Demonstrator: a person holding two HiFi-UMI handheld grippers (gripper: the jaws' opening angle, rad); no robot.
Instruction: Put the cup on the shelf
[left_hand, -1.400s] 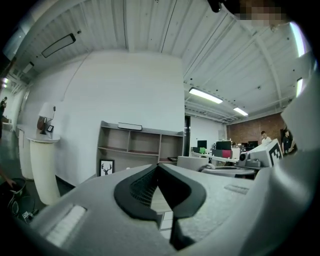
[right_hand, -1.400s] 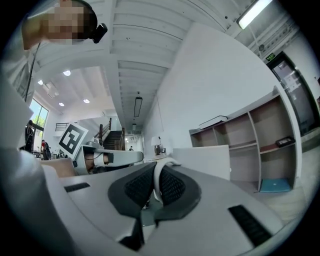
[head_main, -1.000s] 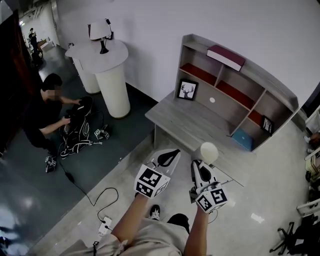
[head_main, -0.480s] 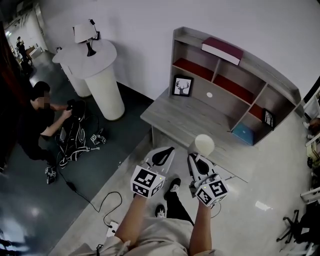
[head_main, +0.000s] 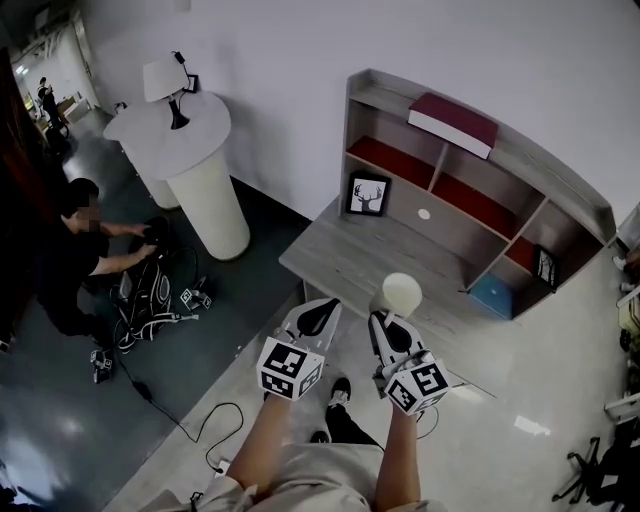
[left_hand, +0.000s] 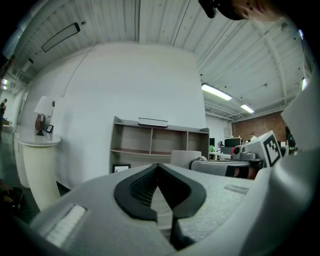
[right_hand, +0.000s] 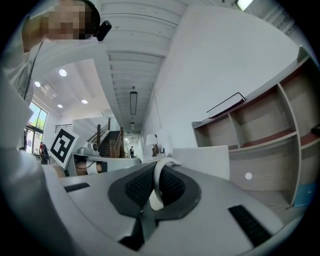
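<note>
Pale floor and a white wall frame a grey desk with the shelf along its back; the person stands at its front edge. At the centre, the right gripper has its jaws pinched on the thin white handle of the cup. The cup hangs in the air at the jaw tips, over the desk's near edge and clear of it. The left gripper, just beside at 9 o'clock, has its jaws pressed together with nothing between them. Compared with a second ago, the desk and shelf sit nearer and the person's feet have shifted, while the cup keeps its place in the jaws. I judge that the walk-up is about done and the hold is sound, with the reach into a compartment still to do. From the cup, a framed deer picture stands at 11 o'clock on the desk. A dark red book lies on the shelf top at 1 o'clock, and a blue box sits at 3 o'clock in the lower right bay. Far off at 10 o'clock is a white pedestal with a lamp; at 9 o'clock a crouching person bends over a bag. No brand or word is legible; the only print is the square marker on each gripper's cube.
</note>
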